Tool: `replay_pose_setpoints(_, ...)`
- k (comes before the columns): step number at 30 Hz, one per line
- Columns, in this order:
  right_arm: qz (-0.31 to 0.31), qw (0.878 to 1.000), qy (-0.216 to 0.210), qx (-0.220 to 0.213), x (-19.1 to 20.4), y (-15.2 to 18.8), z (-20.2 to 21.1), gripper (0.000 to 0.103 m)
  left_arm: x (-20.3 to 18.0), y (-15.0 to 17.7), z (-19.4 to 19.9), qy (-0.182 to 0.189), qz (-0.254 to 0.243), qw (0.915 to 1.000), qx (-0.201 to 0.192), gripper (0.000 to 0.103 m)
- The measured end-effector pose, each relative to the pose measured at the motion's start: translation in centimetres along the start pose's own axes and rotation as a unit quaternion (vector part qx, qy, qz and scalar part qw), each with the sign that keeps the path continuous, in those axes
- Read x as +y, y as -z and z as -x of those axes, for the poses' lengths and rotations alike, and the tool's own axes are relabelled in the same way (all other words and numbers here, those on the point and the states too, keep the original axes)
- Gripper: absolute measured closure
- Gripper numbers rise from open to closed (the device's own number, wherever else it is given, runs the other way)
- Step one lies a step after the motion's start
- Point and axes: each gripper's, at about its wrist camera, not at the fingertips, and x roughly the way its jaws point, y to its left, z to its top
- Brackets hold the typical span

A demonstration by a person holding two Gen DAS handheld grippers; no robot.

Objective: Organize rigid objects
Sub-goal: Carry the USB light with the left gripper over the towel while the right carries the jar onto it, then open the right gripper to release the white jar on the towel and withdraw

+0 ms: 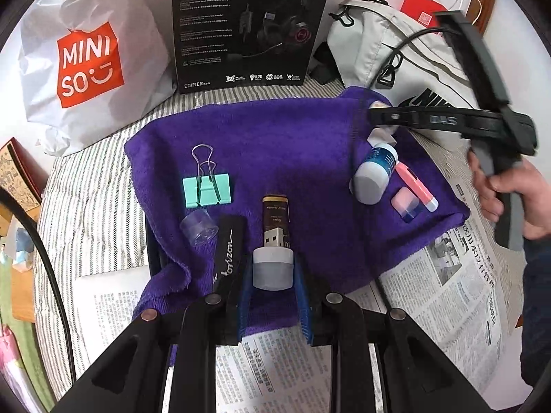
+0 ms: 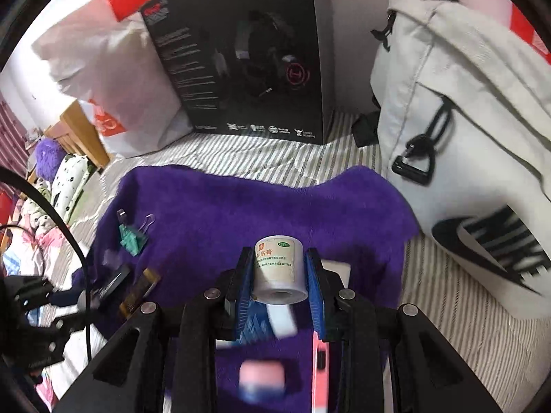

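Observation:
My left gripper [image 1: 272,263] is shut on a small white USB plug light [image 1: 272,270], held low over the near part of a purple towel [image 1: 292,144]. On the towel lie a teal binder clip [image 1: 206,189], a clear cap [image 1: 199,230], a black "horizon" strip [image 1: 229,251], a brown stick [image 1: 275,209], a white bottle [image 1: 373,172], a pink pen-like piece [image 1: 416,186] and a pink block [image 1: 406,204]. My right gripper [image 2: 279,258] is shut on a roll of white tape [image 2: 279,270] above the towel's [image 2: 258,206] right side, over the bottle [image 2: 282,320].
A black headset box [image 1: 248,27], a white shopping bag [image 1: 86,69] and a grey backpack [image 1: 396,51] stand behind the towel on striped bedding [image 1: 86,206]. Newspaper [image 1: 447,275] lies under the towel's near and right edges. A hand [image 1: 499,189] holds the right gripper.

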Motion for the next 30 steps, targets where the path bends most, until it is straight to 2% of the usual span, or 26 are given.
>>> replay_pose_setpoints(9,0.024,0.999,0.024,0.041,0.9,-0.7,-4.8,0.073,0.9,-0.2,-0.4,0.010,0.009,0.9999,-0.002,0.080)
replay_pose_setpoints(18,0.052,0.997,0.039,0.049,1.9,-0.8,-5.9,0.073,1.6,0.1,-0.5,0.008,0.016,0.9998,0.001,0.080)
replay_pose_setpoints(20,0.061,0.996,0.037,0.050,2.0,-0.8,-6.0,0.069,1.7,0.1,-0.6,0.008,0.018,0.9998,0.001,0.080)
replay_pose_setpoints(22,0.064,0.996,0.027,0.053,2.0,-0.8,-5.9,0.054,1.8,0.1,-0.6,0.007,0.019,0.9998,0.002,0.080)
replay_pose_setpoints(24,0.063,0.996,0.027,0.050,2.0,-0.9,-5.7,0.047,1.9,0.0,-0.7,0.006,0.020,0.9998,0.002,0.080)
replay_pose_setpoints(30,0.059,0.997,0.029,0.030,1.5,-0.9,-3.7,0.045,2.0,-0.4,-1.2,0.001,0.019,0.9998,0.006,0.080)
